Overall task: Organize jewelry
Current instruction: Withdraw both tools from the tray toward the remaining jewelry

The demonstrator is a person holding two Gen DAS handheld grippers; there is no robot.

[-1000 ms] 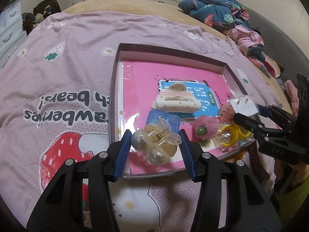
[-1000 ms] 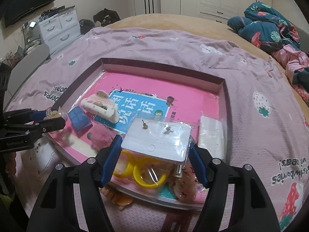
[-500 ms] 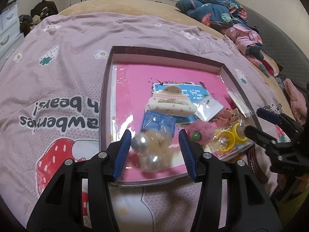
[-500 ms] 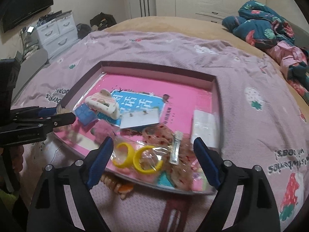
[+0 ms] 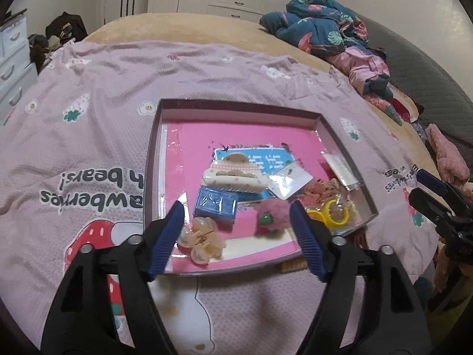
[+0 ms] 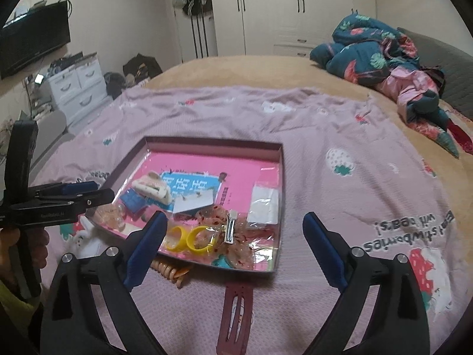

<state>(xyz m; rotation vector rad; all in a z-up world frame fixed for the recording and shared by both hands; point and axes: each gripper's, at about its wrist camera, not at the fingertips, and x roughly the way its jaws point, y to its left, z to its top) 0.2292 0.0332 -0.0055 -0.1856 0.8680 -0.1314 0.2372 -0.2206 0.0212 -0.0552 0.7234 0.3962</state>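
Jewelry's landing in the tray now: the pearl butterfly clip has dropped out of my left gripper, jaws spread wide, into the near corner. My right gripper, gaping too, has let the earring card fall mid-tray. Two pieces stowed; the coil hair tie and barrette card wait outside.

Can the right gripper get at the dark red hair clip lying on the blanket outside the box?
Probably yes. The right gripper is open, and the dark red hair clip lies flat on the blanket just below its fingers, nearer than the box, with nothing covering it.
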